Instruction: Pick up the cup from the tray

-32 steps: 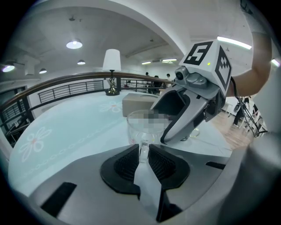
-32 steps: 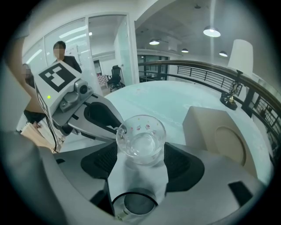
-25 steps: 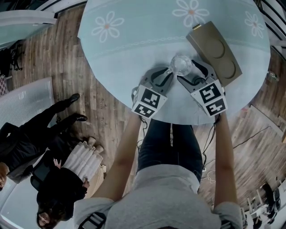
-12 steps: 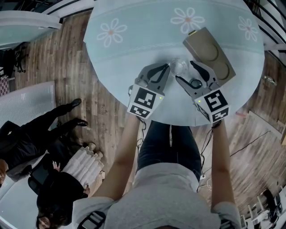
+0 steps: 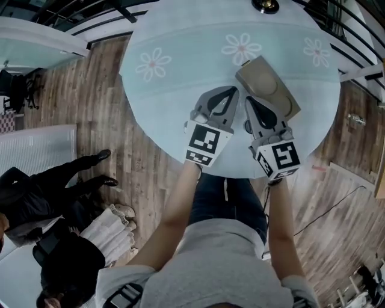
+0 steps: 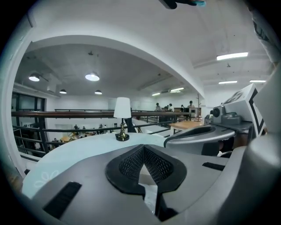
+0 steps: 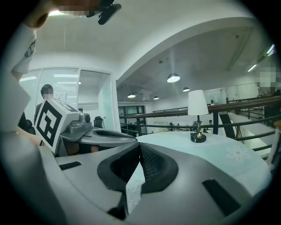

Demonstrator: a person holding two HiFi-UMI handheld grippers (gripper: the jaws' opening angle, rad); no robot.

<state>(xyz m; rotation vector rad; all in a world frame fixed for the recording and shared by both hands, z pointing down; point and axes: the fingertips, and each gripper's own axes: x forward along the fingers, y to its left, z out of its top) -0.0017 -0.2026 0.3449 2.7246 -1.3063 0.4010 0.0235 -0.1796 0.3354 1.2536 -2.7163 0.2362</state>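
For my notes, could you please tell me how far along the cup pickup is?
Done: the tan two-recess tray looks empty. In hand: nothing; the left gripper and right gripper are shut, empty, above the pale-blue flowered tablecloth. Left: unclear, since no cup shows.

bright, even light from ceiling lights; fisheye warp w/ dark corners, foreground soft.

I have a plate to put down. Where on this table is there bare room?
The widest bare cloth is the left part of the table, between its left rim and the left gripper. A smaller strip lies beyond the tray, toward the lamp base. The near right is crowded: the right gripper and the left hang shut beside the tray.
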